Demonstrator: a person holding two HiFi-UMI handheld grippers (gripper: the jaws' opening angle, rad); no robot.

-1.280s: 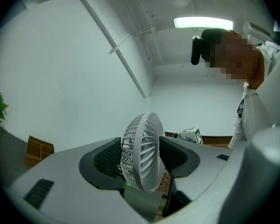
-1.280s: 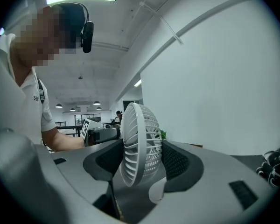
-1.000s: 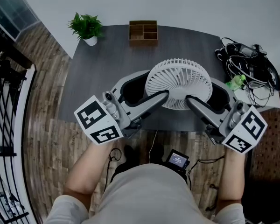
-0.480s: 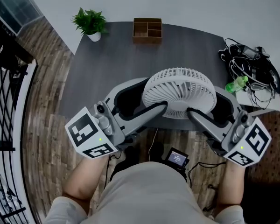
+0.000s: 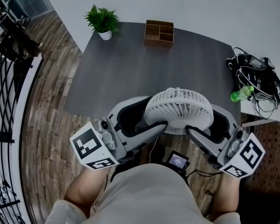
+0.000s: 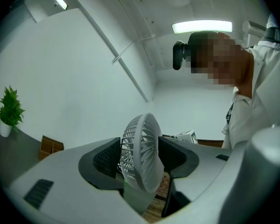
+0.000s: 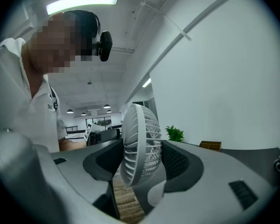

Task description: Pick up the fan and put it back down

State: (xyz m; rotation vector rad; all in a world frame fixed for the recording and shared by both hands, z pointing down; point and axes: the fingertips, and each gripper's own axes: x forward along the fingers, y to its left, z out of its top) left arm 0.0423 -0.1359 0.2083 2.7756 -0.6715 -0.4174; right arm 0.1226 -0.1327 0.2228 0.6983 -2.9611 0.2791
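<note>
Head view showed the white fan (image 5: pixel 178 110) over the gray table's (image 5: pixel 130 64) near edge, left gripper (image 5: pixel 157 112) and right gripper (image 5: pixel 200 119) both clamped on it. The left jaws had just been closing. Only the right gripper view showed far lamps (image 7: pixel 106 106).

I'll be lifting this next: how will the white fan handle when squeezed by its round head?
The fan is probably light for its size: the head is mostly open slotted grille. Those thin ribs look likely to flex or crack under a hard squeeze. Its smooth curved rim might slip or pivot in a loose grip.
</note>
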